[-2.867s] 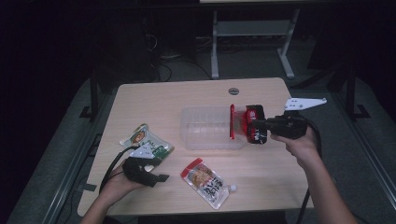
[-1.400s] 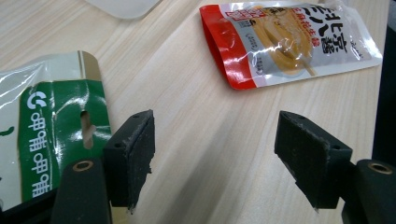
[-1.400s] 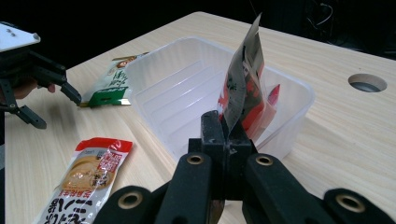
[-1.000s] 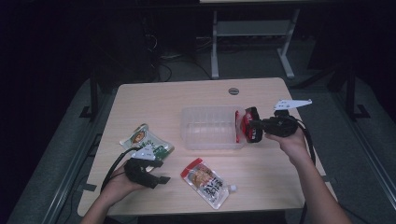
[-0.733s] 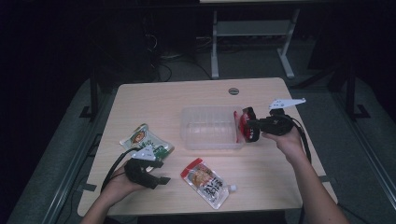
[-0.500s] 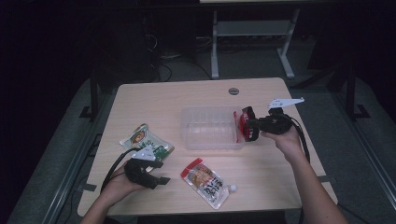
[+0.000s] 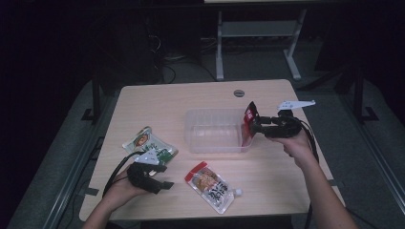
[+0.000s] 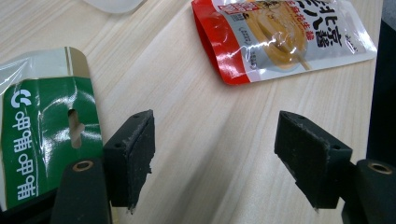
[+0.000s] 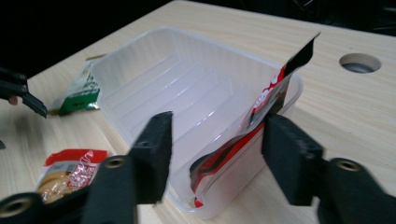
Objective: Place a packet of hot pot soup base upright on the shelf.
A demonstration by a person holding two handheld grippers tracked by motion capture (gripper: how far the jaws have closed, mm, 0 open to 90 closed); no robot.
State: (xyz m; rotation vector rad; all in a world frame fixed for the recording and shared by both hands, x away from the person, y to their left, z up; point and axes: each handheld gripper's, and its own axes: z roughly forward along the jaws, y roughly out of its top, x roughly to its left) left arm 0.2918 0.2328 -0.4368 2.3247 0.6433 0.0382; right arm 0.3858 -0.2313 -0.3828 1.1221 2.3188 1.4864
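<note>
Red pouch [image 9: 261, 116] leaning inside clear tub [image 9: 140, 93], my right gripper [image 9: 215, 154] jaws just opening, pouch released. Left gripper [image 8: 224, 158] open, empty. Next: I withdraw right, fetch noodle pouch [image 7: 212, 185] near tub.

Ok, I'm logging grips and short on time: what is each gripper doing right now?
Left gripper: open, holding nothing, over bare table.
Right gripper: open, jaws have just been opening; the red pouch stands between them, leaning in the clear tray.
</note>
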